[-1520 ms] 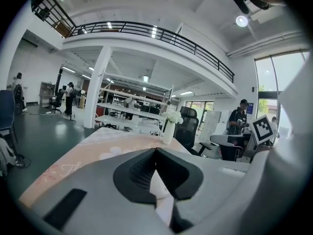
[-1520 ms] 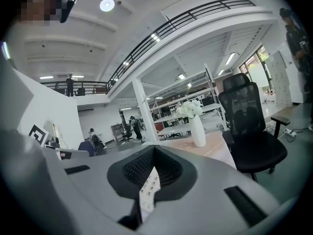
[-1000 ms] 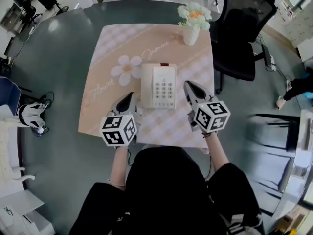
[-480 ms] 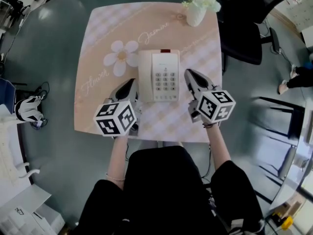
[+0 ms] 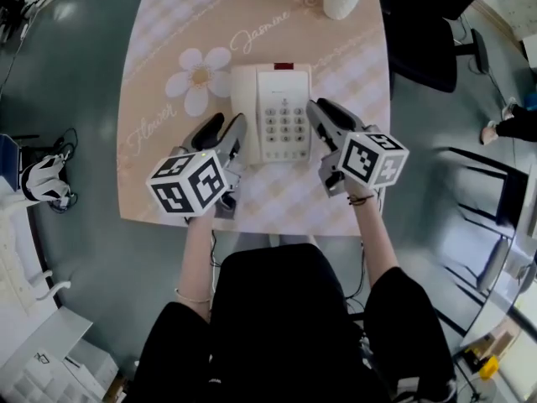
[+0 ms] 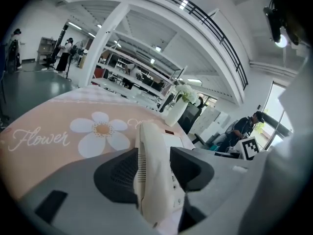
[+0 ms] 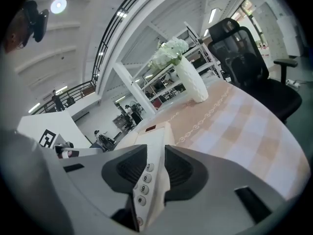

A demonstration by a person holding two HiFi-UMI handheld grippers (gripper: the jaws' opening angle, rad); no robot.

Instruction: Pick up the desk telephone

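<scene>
The table (image 5: 159, 82) bears the desk telephone (image 5: 270, 112) at its middle. The left hand-held gripper (image 5: 226, 129), jaws just opened, loosely straddles the handset (image 6: 152, 175). The right hand-held gripper (image 5: 322, 112), likewise just opened, straddles the keypad (image 7: 145, 180) edge.

Vase (image 5: 342, 0) stands at the far right corner; bare tablecloth (image 5: 159, 99) flanks the telephone (image 5: 273, 112).

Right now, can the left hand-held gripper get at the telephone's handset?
Probably yes: the left hand-held gripper has just been opening its jaws, the handset stands between them, and nothing blocks it.
</scene>
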